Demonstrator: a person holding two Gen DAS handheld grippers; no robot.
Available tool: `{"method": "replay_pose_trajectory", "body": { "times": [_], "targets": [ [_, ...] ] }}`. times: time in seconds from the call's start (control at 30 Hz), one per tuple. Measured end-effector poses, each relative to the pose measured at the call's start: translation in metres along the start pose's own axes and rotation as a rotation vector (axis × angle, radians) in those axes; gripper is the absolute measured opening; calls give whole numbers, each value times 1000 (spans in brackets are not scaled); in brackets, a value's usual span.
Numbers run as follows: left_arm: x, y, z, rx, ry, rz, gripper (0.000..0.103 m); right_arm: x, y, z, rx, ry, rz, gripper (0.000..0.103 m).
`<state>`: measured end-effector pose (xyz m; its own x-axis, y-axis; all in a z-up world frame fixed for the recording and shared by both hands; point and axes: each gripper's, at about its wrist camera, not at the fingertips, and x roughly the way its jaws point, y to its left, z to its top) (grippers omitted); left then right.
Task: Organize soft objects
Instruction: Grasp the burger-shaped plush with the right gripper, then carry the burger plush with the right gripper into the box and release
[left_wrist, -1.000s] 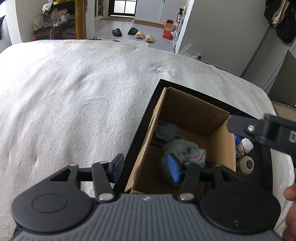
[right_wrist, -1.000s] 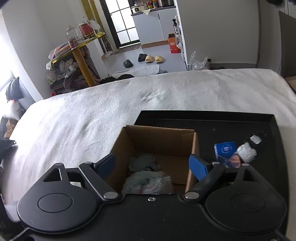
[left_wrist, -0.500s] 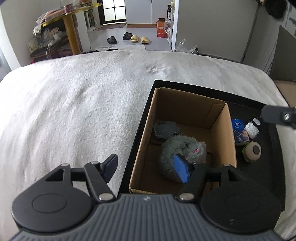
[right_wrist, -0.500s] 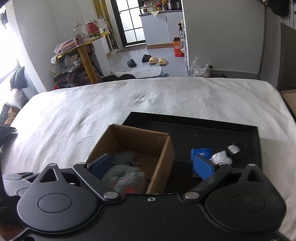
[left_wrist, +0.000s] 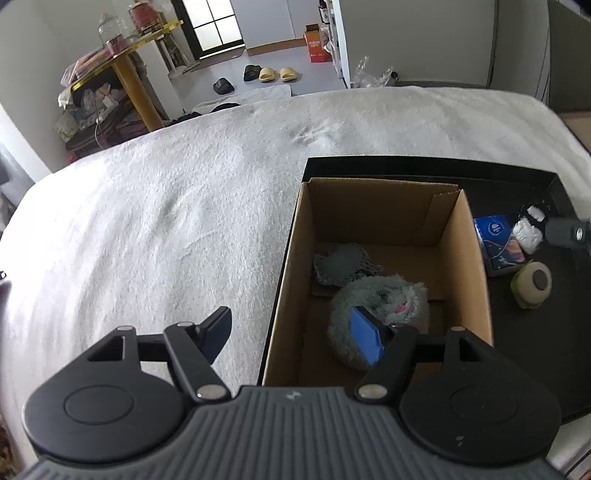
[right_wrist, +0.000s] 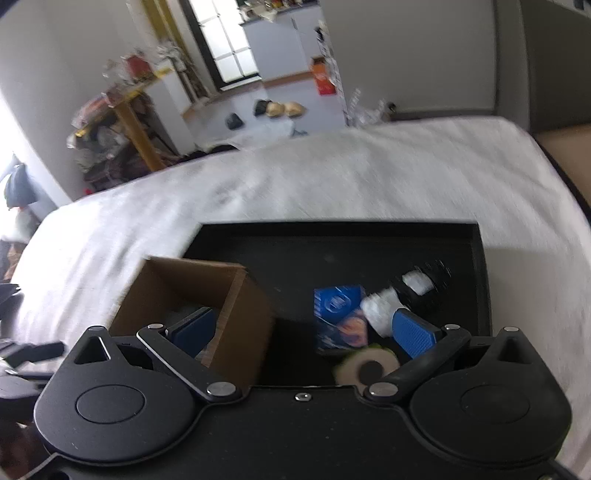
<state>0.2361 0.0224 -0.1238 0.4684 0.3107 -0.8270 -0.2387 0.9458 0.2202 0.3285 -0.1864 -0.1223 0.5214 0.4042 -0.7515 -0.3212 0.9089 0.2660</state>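
Left hand-held gripper (left_wrist: 291, 338) hangs over the near-left corner of the cardboard box (left_wrist: 373, 206), jaws opening, nothing between the pads; the left pad sits over the white bed cover (left_wrist: 166, 206), the right pad over the box interior. Right hand-held gripper (right_wrist: 304, 328) has jaws spreading wide, nothing pinched; the left pad is over the box (right_wrist: 236, 306), the right pad over the loose items on the tray.

The box stands open in the left part of a black tray (left_wrist: 480, 173) that lies on the bed. Inside the box: a grey fluffy plush toy (left_wrist: 384, 295) with a pink spot, near the front, and a flat grey knitted piece (left_wrist: 341, 260) behind it, touching or just beside it.

Right of the box on the tray floor: a blue packet (left_wrist: 495, 243) just beside the box wall, a white crumpled soft item (left_wrist: 528, 232) against the packet's right edge, and a round cream-and-green object with a dark centre (left_wrist: 533, 282) nearer the camera. In the right wrist view the same packet (right_wrist: 338, 314), white item (right_wrist: 380, 306) and round object (right_wrist: 367, 367) lie between the pads, blurred; a black object with a white patch (right_wrist: 424, 282) lies behind them, identity unclear.

Background: a yellow-legged shelf (left_wrist: 129, 70) piled with clutter, and slippers (left_wrist: 273, 73) on the floor.
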Motion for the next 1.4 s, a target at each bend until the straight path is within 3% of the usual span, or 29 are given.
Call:
{"method": "replay_pose_trajectory", "body": {
  "times": [0.27, 0.57, 0.77, 0.83, 0.9, 0.97, 1.4],
  "targets": [
    [16, -15, 10, 32, 39, 62, 70, 30, -24, -25, -39, 63, -76, 103],
    [29, -28, 12, 89, 82, 119, 70, 61, -41, -36, -99, 134, -59, 103],
    [34, -32, 11, 103, 111, 138, 70, 78, -40, -47, -188, 185, -101, 102],
    [34, -34, 11, 110, 114, 143, 70, 79, -39, -50, -219, 191, -108, 90],
    [33, -35, 11, 114, 111, 145, 70, 80, -40, -52, -223, 208, -93, 66],
    [32, -34, 11, 112, 111, 142, 70, 76, -41, -53, -226, 201, -77, 55],
    [11, -22, 8, 76, 67, 105, 70, 23, -23, -30, -231, 87, -35, 53]
  ]
}}
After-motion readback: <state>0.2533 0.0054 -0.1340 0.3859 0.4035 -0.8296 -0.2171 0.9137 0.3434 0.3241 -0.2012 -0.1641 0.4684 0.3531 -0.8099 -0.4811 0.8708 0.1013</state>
